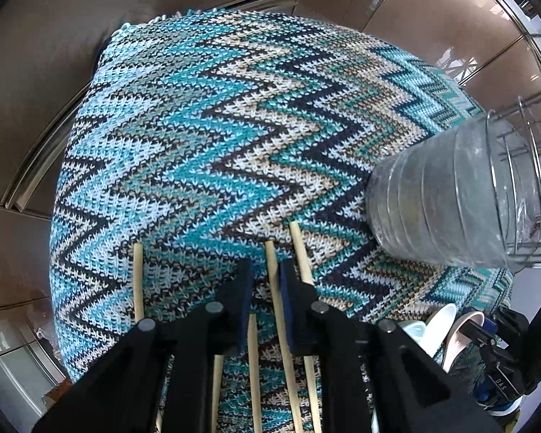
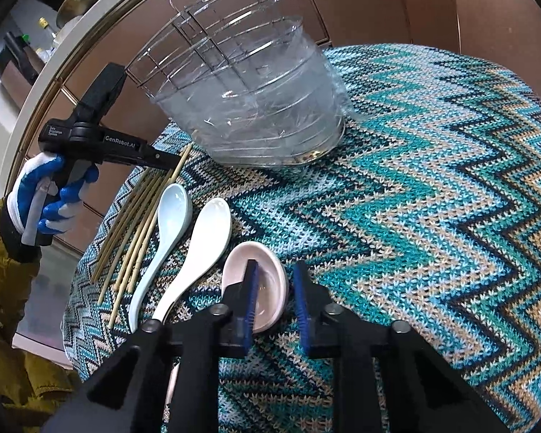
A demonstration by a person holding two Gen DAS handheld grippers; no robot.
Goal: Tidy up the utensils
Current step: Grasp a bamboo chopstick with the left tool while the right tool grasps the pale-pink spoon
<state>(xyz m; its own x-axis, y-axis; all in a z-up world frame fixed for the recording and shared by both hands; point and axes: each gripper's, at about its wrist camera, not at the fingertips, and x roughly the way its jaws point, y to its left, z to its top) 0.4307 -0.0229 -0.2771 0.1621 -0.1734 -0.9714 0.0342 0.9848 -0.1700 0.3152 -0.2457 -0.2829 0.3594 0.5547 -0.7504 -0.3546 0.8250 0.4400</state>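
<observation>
Tongs: left (image 1: pixel 265 276) pinch 1 chopstick (image 1: pixel 276 288) | right (image 2: pixel 275 281) clamp pink spoon (image 2: pixel 267 285) | mat (image 2: pixel 432 187) right bare

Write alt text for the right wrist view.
The right tool closes on a pink spoon's rim on a zigzag knit cloth. Left of it lie two white spoons, chopsticks under the left tool, and a wire basket behind.

Left tongs (image 1: pixel 266 274) point steeply down, nearly shut (gloved hand (image 2: pixel 50 195)); right tongs (image 2: pixel 275 288) likewise.
</observation>
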